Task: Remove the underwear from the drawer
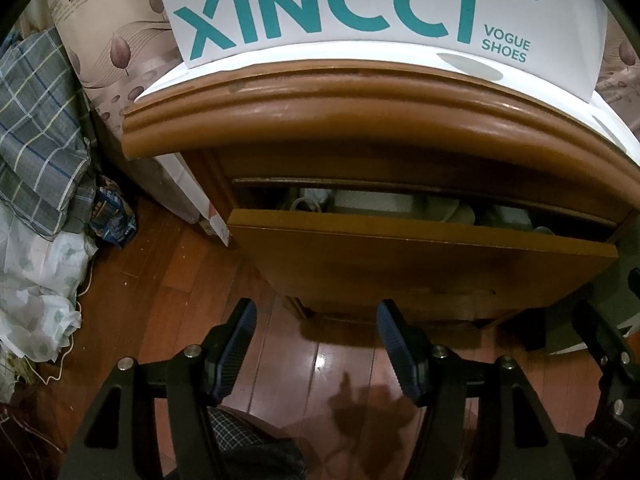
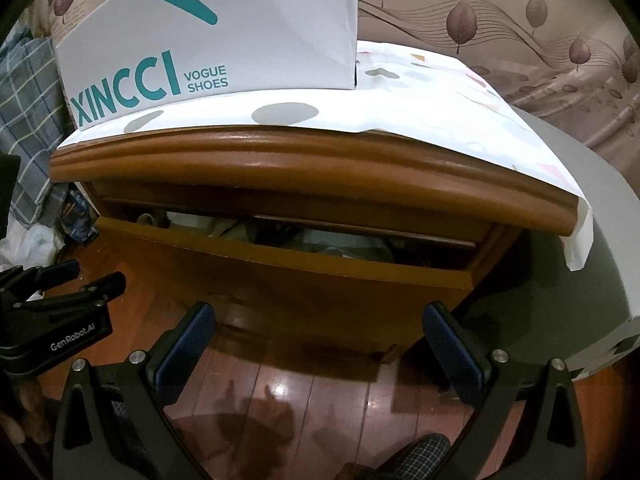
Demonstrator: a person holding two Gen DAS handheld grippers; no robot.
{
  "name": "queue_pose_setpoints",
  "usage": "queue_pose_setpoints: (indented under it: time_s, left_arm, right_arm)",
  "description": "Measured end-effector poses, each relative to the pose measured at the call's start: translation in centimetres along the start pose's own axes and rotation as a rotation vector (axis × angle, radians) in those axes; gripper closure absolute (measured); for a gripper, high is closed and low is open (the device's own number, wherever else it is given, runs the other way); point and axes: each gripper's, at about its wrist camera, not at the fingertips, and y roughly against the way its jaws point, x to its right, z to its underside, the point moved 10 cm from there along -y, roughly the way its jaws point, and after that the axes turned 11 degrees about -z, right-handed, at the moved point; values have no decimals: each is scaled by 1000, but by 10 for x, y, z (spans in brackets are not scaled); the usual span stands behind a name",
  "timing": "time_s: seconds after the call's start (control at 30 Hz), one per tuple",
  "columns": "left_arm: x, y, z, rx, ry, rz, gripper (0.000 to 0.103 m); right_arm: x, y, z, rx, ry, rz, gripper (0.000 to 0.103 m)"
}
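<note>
Both grippers' jaws wide apart and empty before part-open drawer (image 1: 420, 264), shoe box (image 1: 360, 8) atop nightstand (image 1: 320, 116).

drawer (image 1: 400, 264): your brown wooden one, pulled partly open, front tilted toward you at 12 o'clock | underwear (image 1: 376, 202): pale folded cloth in the gap behind the front, pieces hard to tell apart

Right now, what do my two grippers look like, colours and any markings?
Both are black metal frames with silver bolt heads. The left gripper has dark blue ribbed pads on its fingers; the right gripper has the same blue textured pads. Seen from the right wrist, the left gripper's side carries white "GenRobot.AI" lettering. No cables show.
</note>
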Motion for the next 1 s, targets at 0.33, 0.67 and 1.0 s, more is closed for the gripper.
queue_pose_setpoints:
  time_s: [0.33,0.67,1.0]
  left_arm:
    - [0,0,-1,-4,1,-2,39]
    - [-1,0,-1,-7,2,-4,39]
    - [-1,0,-1,-7,2,-5,39]
  right_arm:
    - [0,0,0,0,-5,-6,1]
    - [2,-1,1,-4,-8,-4,1]
    - [1,-1,1,-9,-8,-8,1]
